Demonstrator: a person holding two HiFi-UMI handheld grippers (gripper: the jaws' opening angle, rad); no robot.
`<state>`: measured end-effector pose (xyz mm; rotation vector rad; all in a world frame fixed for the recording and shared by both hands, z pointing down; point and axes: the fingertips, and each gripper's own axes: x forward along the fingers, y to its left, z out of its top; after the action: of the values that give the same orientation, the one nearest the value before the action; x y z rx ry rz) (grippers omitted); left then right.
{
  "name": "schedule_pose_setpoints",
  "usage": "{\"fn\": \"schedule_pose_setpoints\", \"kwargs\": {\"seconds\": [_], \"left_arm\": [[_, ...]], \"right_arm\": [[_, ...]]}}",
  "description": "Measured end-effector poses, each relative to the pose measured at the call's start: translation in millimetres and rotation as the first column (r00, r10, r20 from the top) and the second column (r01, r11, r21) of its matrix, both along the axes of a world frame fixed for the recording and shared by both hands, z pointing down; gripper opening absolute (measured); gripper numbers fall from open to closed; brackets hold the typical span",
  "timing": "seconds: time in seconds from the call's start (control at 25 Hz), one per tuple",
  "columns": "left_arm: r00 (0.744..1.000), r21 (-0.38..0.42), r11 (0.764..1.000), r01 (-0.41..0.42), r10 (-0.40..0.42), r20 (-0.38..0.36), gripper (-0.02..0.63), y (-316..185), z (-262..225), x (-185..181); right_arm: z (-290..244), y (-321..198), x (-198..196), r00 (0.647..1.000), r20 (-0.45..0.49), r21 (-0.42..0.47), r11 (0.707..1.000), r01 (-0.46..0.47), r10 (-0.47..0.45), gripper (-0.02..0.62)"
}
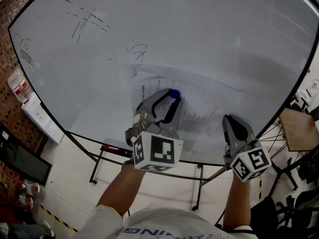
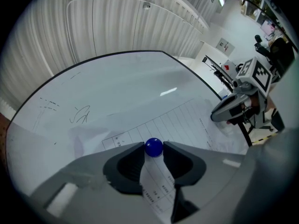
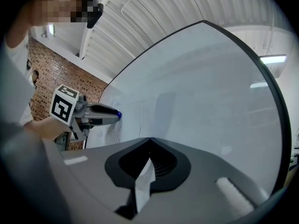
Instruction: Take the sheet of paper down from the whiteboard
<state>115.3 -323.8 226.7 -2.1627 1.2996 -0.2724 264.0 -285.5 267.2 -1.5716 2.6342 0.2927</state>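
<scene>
My left hand-held gripper [image 2: 153,143] was clamped on the blue ball magnet [image 2: 153,147], which sat on the sheet of paper [image 1: 202,103] against the whiteboard [image 1: 199,39]. My right hand-held gripper [image 3: 149,139] was closed, pinching the sheet's lower right edge between its jaws.

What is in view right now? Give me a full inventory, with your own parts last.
Large whiteboard: one, white with a dark frame, fills most of the head view.
Pen scribbles: a few, black, upper left of the board.
Printed sheet of paper: one, white, lower middle of the board.
Round blue magnet: one, blue, on the sheet.
Wooden tabletop: one, brown, right of the board.
Brick wall: one, red-brown, far left.
Left gripper: one, grey, closed on the magnet.
Right gripper: one, grey, shut on the sheet's edge.
</scene>
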Motion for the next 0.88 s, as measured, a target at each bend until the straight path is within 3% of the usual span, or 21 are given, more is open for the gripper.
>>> {"fn": "schedule_pose_setpoints", "kwargs": {"seconds": [0.72, 0.88], "left_arm": [[0.999, -0.020, 0.999, -0.037, 0.036, -0.039, 0.129, 0.4, 2.0, -1.5], [0.995, -0.031, 0.998, -0.061, 0.059, -0.076, 0.130, 7.6, 7.3, -8.6]], "right_arm": [[1.5, 6.1, -0.6, 0.998, 0.044, 0.004, 0.999, 0.041, -0.042, 0.008], [7.4, 9.9, 6.4, 0.998, 0.059, -0.008, 0.999, 0.035, -0.034, 0.008]]}}
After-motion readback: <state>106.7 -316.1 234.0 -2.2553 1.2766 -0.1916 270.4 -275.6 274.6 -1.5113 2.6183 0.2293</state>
